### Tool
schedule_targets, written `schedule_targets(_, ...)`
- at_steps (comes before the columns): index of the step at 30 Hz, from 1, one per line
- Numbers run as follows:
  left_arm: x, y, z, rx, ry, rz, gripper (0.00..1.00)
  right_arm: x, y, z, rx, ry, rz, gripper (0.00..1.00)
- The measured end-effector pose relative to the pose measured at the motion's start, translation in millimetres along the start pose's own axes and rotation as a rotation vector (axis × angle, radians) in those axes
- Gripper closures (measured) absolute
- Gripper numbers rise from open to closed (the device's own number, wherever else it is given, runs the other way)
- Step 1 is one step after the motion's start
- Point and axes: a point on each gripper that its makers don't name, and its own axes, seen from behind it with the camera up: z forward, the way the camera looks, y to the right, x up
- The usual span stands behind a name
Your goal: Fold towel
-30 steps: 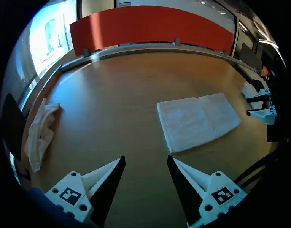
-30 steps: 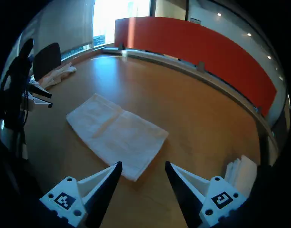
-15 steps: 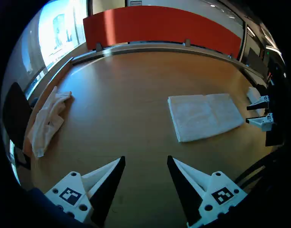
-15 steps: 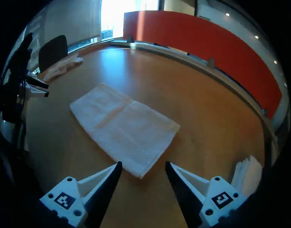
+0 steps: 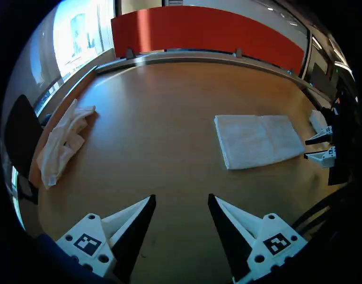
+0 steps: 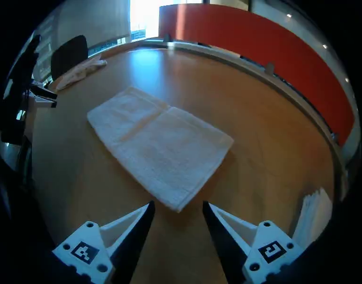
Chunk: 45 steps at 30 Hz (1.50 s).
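A white towel (image 5: 258,140) (image 6: 158,144) lies flat, folded into a rectangle, on the wooden table (image 5: 166,118). My left gripper (image 5: 180,208) is open over bare wood, well short and left of the towel. My right gripper (image 6: 177,215) is open just above the towel's near corner, nothing between its fingers. In the left gripper view the right gripper (image 5: 318,148) shows beside the towel's right edge. In the right gripper view the left gripper (image 6: 41,94) appears at the far left, held by a dark-sleeved arm.
A crumpled white towel (image 5: 62,141) (image 6: 81,72) lies near the table's window-side edge, beside a dark chair (image 6: 67,54). A stack of folded white towels (image 6: 315,215) (image 5: 318,119) sits by the right gripper. An orange-red partition (image 5: 204,31) runs behind the table.
My right gripper has moved closer to the towel's near corner. My left gripper's view has swung so the towel sits farther right and smaller. Both stay open.
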Motion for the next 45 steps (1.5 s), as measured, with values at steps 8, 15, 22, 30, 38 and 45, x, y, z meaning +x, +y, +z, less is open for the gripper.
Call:
schedule_targets(8, -2.2, 0.3, 0.1, -0.003, 0.0, -0.006, 0.19, -3.6, -1.4, 2.3, 0.021, -0.015, -0.006, 0.53)
schedule_targets(15, -2.7, 0.1, 0.1, -0.003, 0.0, -0.009, 0.19, -4.2, -0.7, 3.7, 0.032, -0.022, 0.001, 0.67)
schedule_targets(22, -4.1, -0.4, -0.1, -0.004, -0.002, -0.009, 0.19, -7.3, -2.8, 3.9, 0.041, -0.033, -0.014, 0.69)
schedule_targets(30, -5.7, -1.7, 0.1, -0.003, -0.006, -0.009, 0.19, -7.9, -2.6, 5.0, 0.033, -0.031, -0.023, 0.92)
schedule_targets(38, -6.7, -2.8, 0.6, -0.001, -0.009, -0.009, 0.19, -0.9, -2.7, 1.2, 0.028, -0.012, -0.018, 0.95)
schedule_targets(45, -4.3, -3.5, 1.6, 0.0, -0.007, -0.008, 0.19, 19.3, 3.9, -13.4, -0.002, 0.03, -0.037, 0.95)
